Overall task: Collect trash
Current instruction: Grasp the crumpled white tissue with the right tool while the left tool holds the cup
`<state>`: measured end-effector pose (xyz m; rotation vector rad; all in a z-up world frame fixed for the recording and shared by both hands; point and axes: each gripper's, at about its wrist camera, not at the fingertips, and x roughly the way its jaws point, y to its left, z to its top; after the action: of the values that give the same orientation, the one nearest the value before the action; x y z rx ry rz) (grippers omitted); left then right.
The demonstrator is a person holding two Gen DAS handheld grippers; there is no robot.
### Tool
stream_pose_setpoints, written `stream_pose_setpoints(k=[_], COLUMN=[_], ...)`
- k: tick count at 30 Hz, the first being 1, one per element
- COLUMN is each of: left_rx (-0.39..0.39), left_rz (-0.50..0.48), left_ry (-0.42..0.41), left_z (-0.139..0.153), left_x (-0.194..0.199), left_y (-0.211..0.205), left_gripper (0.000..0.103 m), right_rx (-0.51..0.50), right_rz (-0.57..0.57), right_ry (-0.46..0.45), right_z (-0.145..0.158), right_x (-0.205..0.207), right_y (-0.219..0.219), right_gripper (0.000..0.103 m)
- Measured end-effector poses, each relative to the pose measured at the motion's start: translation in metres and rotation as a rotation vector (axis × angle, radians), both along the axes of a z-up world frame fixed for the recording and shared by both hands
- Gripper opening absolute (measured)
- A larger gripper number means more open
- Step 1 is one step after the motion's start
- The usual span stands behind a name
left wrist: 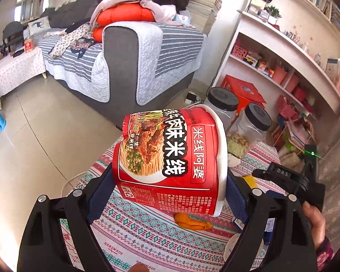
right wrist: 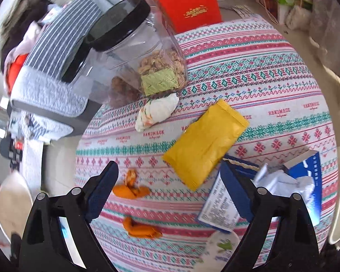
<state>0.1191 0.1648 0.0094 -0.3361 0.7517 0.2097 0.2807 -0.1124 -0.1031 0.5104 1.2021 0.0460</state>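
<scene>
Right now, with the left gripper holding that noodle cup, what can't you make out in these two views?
- Noodle cup, left wrist view: its inside faces away.
- Tissue box, right wrist view: right gripper finger covers part.
- White lid, right wrist view: cut off by the bottom edge.
- Rear jar, right wrist view: blurred.

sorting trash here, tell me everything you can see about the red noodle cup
The noodle cup is a red paper tub with a white rolled rim, printed with a noodle-bowl photo and large Chinese lettering. It lies on its side in the air above the patterned tablecloth, rim toward the right, base toward the left. Its base edge looks dented and torn. The left gripper jaws clamp it, one at the base, one at the rim. Its inside is hidden.
</scene>
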Motion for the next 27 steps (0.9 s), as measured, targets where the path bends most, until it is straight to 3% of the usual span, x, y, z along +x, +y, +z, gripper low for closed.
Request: stream_pose_setpoints(k=[4, 8, 15, 16, 17, 18, 27], left_rx=[-0.045, -0.047, -0.052, -0.052, -0.05, -0.046, -0.049], left_rz=[0.032, 0.033, 0.056, 0.06, 0.063, 0.064, 0.094], left_ry=[0.015, 0.02, 0.041, 0.044, 0.045, 0.044, 0.052], left_z=[-0.002, -0.004, -0.011, -0.011, -0.011, -0.011, -0.013], left_x=[-0.002, -0.004, -0.004, -0.004, -0.005, -0.006, -0.012], left_y=[0.02, 0.023, 0.031, 0.032, 0.033, 0.033, 0.046], left_gripper=[0.084, 0.084, 0.084, 0.085, 0.085, 0.085, 0.085], right_rx=[0.049, 0.018, -0.073, -0.107, -0.143, -0.158, -0.152], right_rz=[-0.206, -0.278, -0.264, -0.257, -0.245, -0.217, -0.148], right_ry=[0.058, 0.047, 0.076, 0.06, 0.037, 0.008, -0.045], right_z=[-0.029, -0.045, -0.069, -0.068, -0.067, -0.065, -0.051], right_x=[0.029, 0.048, 0.073, 0.075, 0.077, 0.078, 0.054], right_y=[0.008, 0.03, 0.066, 0.07, 0.073, 0.076, 0.069], right_gripper=[0.078, 0.076, 0.071, 0.068, 0.056, 0.051, 0.048])
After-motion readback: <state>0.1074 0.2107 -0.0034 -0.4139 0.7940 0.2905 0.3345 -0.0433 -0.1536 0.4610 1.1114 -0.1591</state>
